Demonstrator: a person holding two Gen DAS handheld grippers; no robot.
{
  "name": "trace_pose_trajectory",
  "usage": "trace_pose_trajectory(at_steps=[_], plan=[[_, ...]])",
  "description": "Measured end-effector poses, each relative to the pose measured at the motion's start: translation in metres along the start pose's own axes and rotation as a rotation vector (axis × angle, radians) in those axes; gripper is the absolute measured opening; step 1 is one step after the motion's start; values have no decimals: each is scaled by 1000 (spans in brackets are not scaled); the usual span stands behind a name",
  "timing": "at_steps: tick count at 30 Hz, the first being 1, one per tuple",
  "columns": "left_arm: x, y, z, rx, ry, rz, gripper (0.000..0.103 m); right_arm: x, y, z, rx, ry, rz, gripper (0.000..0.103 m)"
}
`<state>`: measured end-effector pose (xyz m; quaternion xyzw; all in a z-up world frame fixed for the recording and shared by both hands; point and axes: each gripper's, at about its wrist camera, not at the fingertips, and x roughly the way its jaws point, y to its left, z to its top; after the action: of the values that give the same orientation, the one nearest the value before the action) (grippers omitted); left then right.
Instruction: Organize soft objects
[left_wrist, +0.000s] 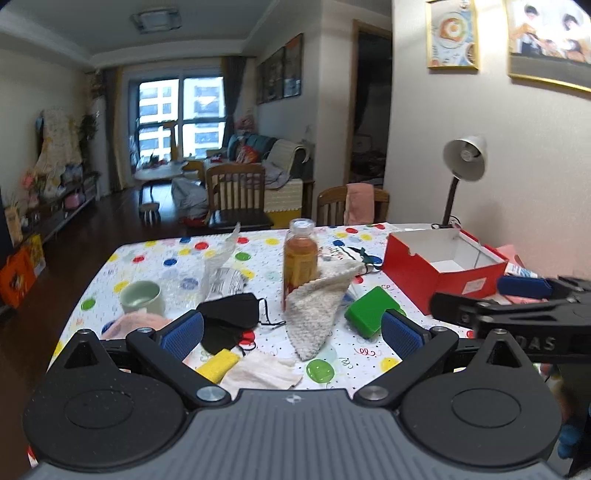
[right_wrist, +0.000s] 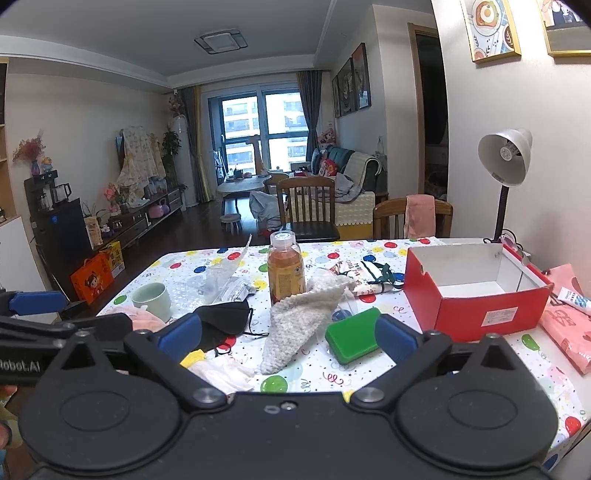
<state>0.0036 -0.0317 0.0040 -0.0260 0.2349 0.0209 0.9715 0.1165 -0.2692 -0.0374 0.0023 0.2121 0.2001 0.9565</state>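
While both grippers hover above the near edge of the counter (right_wrist: 369, 373), the left gripper (left_wrist: 291, 332) and right gripper (right_wrist: 288, 338) each hold their jaws spread wide, gripping nothing. Toward the far right corner sits the open red box (right_wrist: 476, 314), empty inside. At mid-counter the cream knitted cloth (right_wrist: 295, 325) leans against the orange bottle (right_wrist: 286, 273), with the black mask (right_wrist: 221, 321) to its left and the green sponge (right_wrist: 352, 336) just right.
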Motion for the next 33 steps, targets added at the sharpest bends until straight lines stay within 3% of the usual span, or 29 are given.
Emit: trace_pose_trajectory(at_steps=[4,20,33], plan=[[-3,-9,2,46,-17,2,103,0,-3,1,-2,-5,7,99],[-4,-6,4,-10,-39,15,103,3,-7,5,-32,3,36,99],[-6,-12,4,6,-48,35,103,1,-10,7,-36,-4,31,99]])
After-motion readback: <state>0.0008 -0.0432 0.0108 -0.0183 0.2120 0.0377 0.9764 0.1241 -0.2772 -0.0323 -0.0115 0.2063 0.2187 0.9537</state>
